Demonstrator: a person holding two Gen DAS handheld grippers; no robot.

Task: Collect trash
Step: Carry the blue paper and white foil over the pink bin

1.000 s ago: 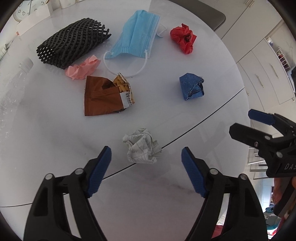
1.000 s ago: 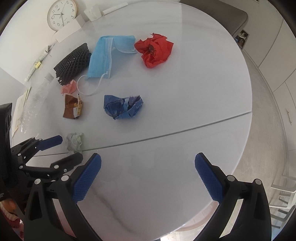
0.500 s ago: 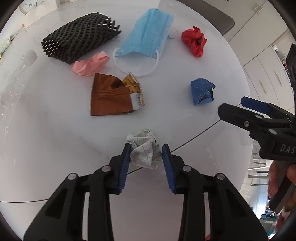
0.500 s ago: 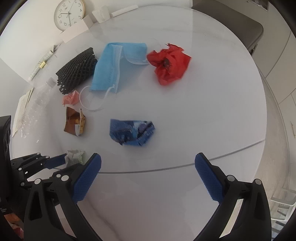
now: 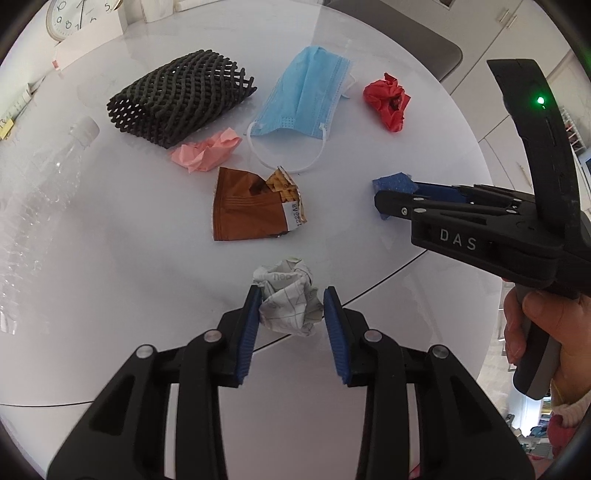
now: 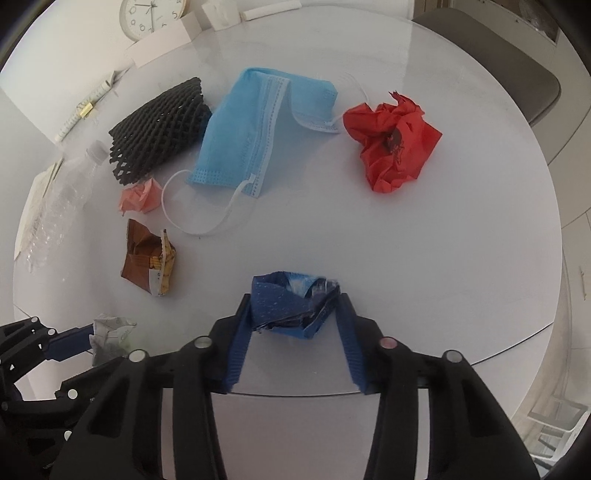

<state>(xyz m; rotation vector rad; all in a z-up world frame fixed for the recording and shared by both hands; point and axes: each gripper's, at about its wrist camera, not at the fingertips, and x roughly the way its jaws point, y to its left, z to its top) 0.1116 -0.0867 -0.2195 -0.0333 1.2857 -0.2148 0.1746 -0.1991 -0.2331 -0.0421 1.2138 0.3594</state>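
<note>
Pinching white paper wad left, right fingers closing on blue wrapper near table edge.

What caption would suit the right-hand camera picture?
Right gripper, its fingers closing around a crumpled blue wrapper on a white table strewn with trash.

Paper balls: four – white, pink, red, blue
Face masks: one, light blue
Foam nets: one, black
Snack wrappers: one, brown
Plastic bottles: one, clear, lying down
Clocks: one
Tables: one, round and white
Chairs: one, grey, beyond the table
Grippers: two – left, right
Hands in sight: one
</note>
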